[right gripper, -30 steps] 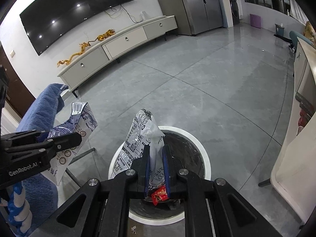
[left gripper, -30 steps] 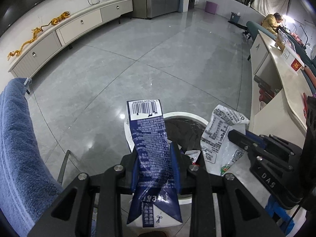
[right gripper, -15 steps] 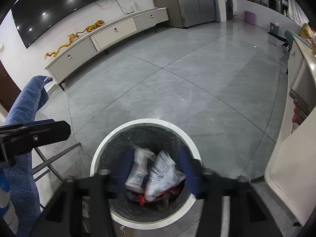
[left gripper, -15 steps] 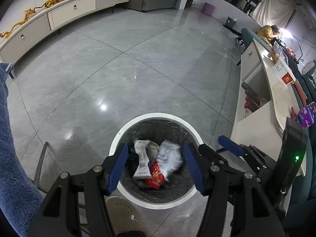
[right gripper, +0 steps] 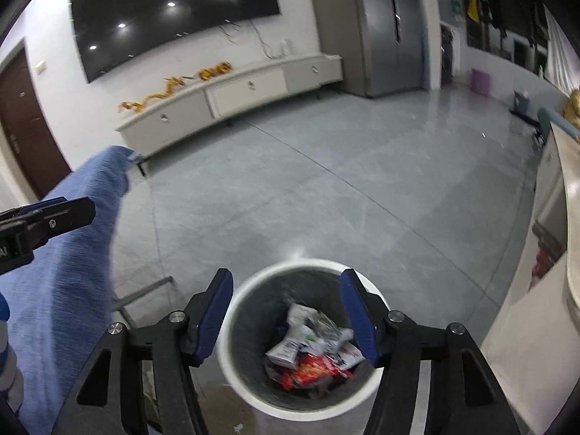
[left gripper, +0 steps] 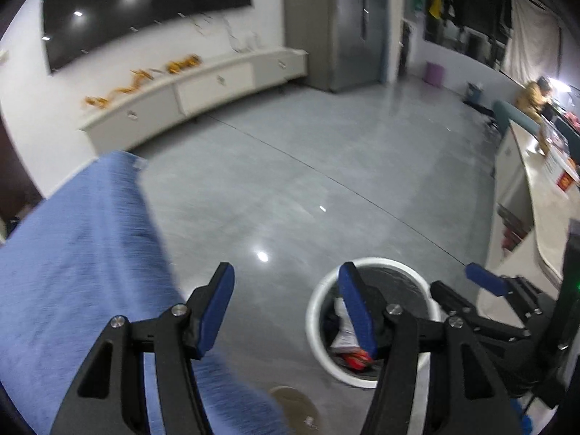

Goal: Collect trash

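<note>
A white round trash bin (right gripper: 232, 311) stands on the grey floor below my right gripper (right gripper: 284, 302), which is open and empty above it. Several wrappers (right gripper: 311, 348), white and red, lie inside the bin. My left gripper (left gripper: 286, 301) is open and empty, to the left of the bin (left gripper: 315, 308), over bare floor. In the left wrist view the right gripper (left gripper: 485, 282) shows at the right. In the right wrist view the left gripper (right gripper: 47, 217) shows at the left edge.
A blue cloth (left gripper: 72, 253) drapes over a rack at the left (right gripper: 72, 253). A long white cabinet (right gripper: 235, 98) runs along the far wall. A white counter (left gripper: 536, 195) stands at the right. A slipper (left gripper: 293, 409) lies near the bin.
Both grippers opened and dropped their wrappers into the bin. Since then both have lifted and tilted up, and the left has swung to the left of the bin.
</note>
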`<state>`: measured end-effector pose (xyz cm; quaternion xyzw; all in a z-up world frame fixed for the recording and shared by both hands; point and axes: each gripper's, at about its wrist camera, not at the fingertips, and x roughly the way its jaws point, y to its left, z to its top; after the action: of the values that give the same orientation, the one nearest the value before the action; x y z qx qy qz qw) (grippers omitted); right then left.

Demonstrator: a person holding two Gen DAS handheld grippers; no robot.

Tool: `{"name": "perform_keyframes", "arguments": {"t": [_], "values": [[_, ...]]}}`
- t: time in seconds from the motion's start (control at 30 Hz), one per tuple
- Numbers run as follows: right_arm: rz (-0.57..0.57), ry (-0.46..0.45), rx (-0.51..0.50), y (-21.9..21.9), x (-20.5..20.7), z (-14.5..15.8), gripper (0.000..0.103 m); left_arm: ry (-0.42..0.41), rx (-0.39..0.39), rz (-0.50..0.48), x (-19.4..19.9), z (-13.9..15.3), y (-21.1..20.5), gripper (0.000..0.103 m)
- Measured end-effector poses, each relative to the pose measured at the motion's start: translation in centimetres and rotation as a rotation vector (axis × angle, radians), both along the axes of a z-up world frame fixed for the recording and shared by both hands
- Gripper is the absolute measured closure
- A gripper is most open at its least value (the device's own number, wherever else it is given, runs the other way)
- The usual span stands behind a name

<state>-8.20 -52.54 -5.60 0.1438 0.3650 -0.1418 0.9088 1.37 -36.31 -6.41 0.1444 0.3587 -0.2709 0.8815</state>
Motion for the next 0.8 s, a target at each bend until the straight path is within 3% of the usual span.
{"name": "perform_keyframes", "arguments": {"t": [0.33,0.8], "values": [[0.141,-0.103,-0.073,7.9,1.4,4.8,0.025,-0.127,-0.040,0.210,-1.2,3.3,12.4,0.028],[0.275,-0.168,-0.161,16.6,3.3,8.0,0.000,-0.237,-0.088,0.414,-3.3,5.7,24.4,0.026]]}}
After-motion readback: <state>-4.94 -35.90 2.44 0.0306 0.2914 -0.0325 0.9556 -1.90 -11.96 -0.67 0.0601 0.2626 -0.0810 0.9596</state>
